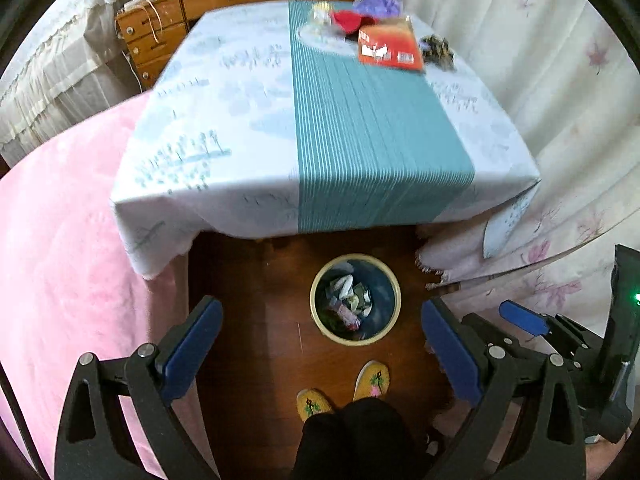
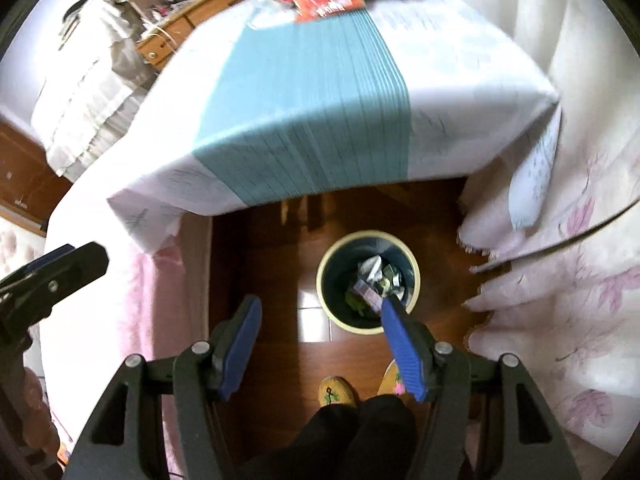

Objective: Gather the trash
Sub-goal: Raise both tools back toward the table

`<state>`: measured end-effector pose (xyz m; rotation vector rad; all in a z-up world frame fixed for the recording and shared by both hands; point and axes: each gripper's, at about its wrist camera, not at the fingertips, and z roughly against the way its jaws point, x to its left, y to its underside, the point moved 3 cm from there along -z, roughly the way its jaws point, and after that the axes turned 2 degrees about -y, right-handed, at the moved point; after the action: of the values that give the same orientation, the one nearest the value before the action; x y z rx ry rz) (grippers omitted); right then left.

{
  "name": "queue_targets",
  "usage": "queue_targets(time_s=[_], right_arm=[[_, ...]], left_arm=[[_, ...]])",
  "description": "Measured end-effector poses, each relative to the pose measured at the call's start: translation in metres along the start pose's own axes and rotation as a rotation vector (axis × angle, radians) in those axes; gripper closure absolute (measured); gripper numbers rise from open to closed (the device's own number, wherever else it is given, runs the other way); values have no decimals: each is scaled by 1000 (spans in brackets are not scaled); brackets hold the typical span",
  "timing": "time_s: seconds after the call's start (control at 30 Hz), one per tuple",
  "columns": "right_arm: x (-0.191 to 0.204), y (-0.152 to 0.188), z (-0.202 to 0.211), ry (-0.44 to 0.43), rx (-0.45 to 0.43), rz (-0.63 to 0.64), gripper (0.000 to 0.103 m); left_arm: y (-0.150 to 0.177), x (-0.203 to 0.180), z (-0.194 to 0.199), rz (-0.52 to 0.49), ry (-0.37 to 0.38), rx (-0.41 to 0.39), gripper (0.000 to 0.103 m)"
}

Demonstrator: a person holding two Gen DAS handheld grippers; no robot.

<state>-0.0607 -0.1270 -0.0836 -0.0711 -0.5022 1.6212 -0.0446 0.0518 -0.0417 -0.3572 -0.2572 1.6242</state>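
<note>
- Pink blanket point(image 1: 68, 240): fills the 9 o'clock side of the left wrist view and tucks under the hanging edge of the tablecloth.
- Wooden dresser point(image 1: 160, 28): at 11 o'clock beyond the table, drawers with round knobs, a white cord draped over one corner.
- Left gripper point(image 1: 322, 348): both blue-padded fingers stand wide apart with nothing between them, pointing steeply down at the floor.
- Table point(image 1: 224, 92): covered by a pale printed cloth with a teal striped band down the middle; its near edge is at the centre of the view.
- Bin point(image 1: 394, 316): round, cream rim, dark inside, standing on the dark wooden floor just in front of the table edge, at about 6 o'clock from the table. The trash point(image 1: 348, 300), a heap of crumpled wrappers and paper scraps, lies inside it.
- Slippers point(image 1: 372, 380): yellow embroidered pair at 6 o'clock from the bin, with dark trouser legs point(image 1: 352, 432) of the person above them.
- Orange box point(image 1: 390, 46): at 1 o'clock on the far end of the table, beside a red thing, a purple bundle and a dark crumpled item, all blurred.
- Right gripper point(image 2: 320, 320): fingers spread wide, holding nothing; its right-hand pad overlaps the bin's rim in its own view.
- Flowered curtain point(image 1: 560, 120): along the 3 o'clock side.
</note>
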Motion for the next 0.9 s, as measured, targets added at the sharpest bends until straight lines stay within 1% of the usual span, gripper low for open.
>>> queue_targets(time_s=[0.13,0.23,0.43,0.5,0.7,0.8,0.9], right_arm=[[17,-15,34,1,-69,27,40],[26,-27,54,11,-123,50,40],[36,-55,98,22,-261,54,40],[38,-62,107,25,-293,56,40],[50,-79,129,44,-362,76,40],[52,-89,136,48,-391,73,40],[49,-99,138,51,-402,72,40]], left_arm=[[-14,2,28,-9,11,-50,4],[-25,4,49,-11,38,-94,4],[-48,3,81,-48,60,-188,4],[-55,2,91,-56,74,-219,4],[-81,1,113,-77,95,-294,4],[-95,-2,116,-95,101,-307,4],[-106,-7,115,-113,93,-311,4]])
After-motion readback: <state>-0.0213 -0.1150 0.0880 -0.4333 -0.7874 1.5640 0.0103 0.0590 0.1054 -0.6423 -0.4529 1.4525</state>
